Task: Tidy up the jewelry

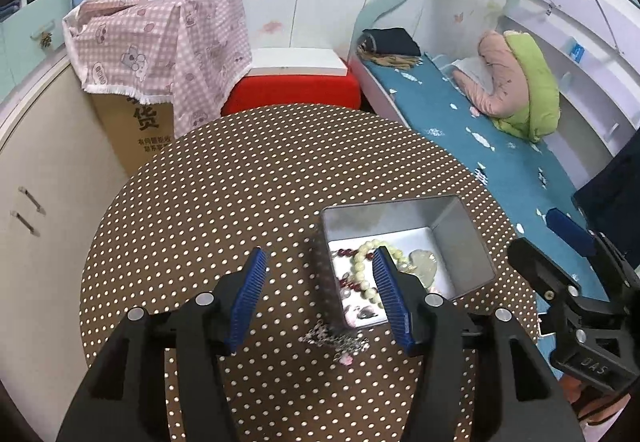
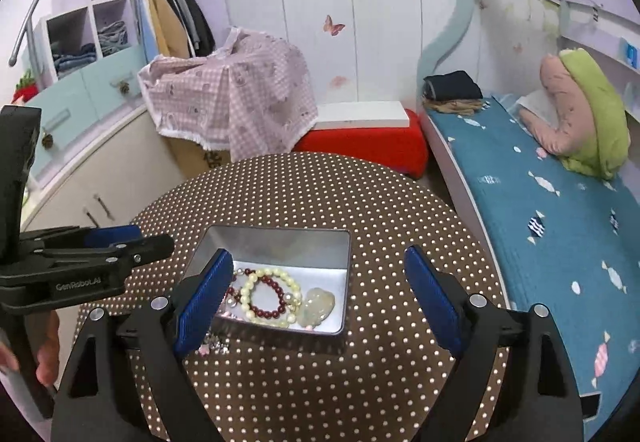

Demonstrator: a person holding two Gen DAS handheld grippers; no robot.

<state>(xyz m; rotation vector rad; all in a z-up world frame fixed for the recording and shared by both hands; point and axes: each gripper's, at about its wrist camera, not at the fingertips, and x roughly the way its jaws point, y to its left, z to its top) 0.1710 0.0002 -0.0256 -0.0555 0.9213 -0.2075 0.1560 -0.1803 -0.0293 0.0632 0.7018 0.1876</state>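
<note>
Two bead bracelets (image 2: 269, 296) in tin (image 2: 276, 240)

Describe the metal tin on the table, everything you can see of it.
The tin is a rectangular, lidless box of dull silver metal with rounded corners, standing upright on the polka-dot table. Inside lie a cream bead bracelet, a dark red bead bracelet and a pale translucent pendant. Neither gripper touches it.
</note>
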